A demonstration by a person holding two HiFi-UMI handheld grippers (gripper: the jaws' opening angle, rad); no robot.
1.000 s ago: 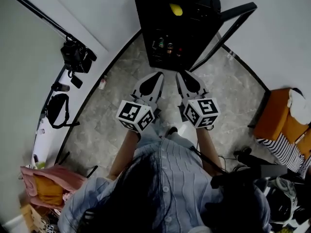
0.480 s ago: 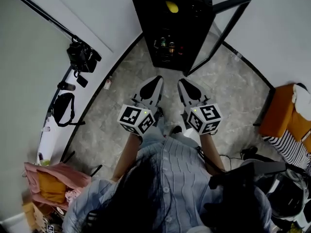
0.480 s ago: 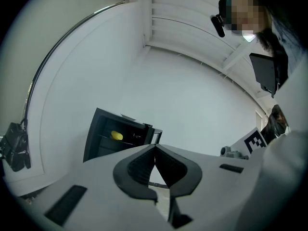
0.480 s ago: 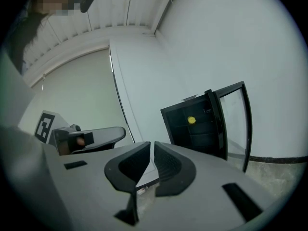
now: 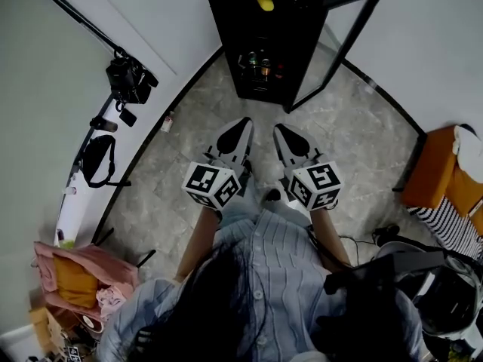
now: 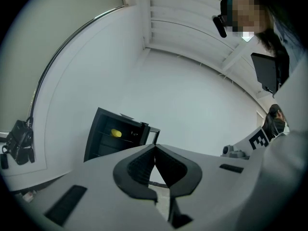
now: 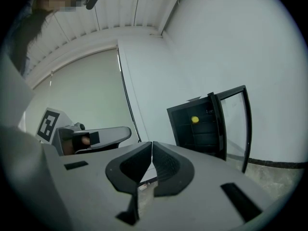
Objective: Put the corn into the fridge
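Corn placement is looking complete. The small yellow corn cob (image 5: pixel 263 1) is lying on the upper shelf inside the black box-shaped fridge (image 5: pixel 226 21) at the top centre of the head view, well apart from both grippers. The fridge's black-framed glass door (image 5: pixel 341 44) is standing swung open toward the upper right. The grey left gripper (image 5: pixel 243 123) is showing its jaws pressed together with nothing between them. The grey right gripper (image 5: pixel 281 129), whose jaws have just been closing, is likewise meeting pad to pad on nothing. Both are pointing toward the fridge from mid-frame, above the grey marbled floor (image 5: pixel 355 127).

Judgement: the step in hand is probably shutting the door. The right gripper is sitting on the door's side, so it is looking like the better tool. Closed tips should be pressing on the black frame near its free edge, not on the glass, and following the door's arc. The push should be finishing gently so that the small bottles (image 5: pixel 260 62) on the lower shelf and the corn are not being jolted.
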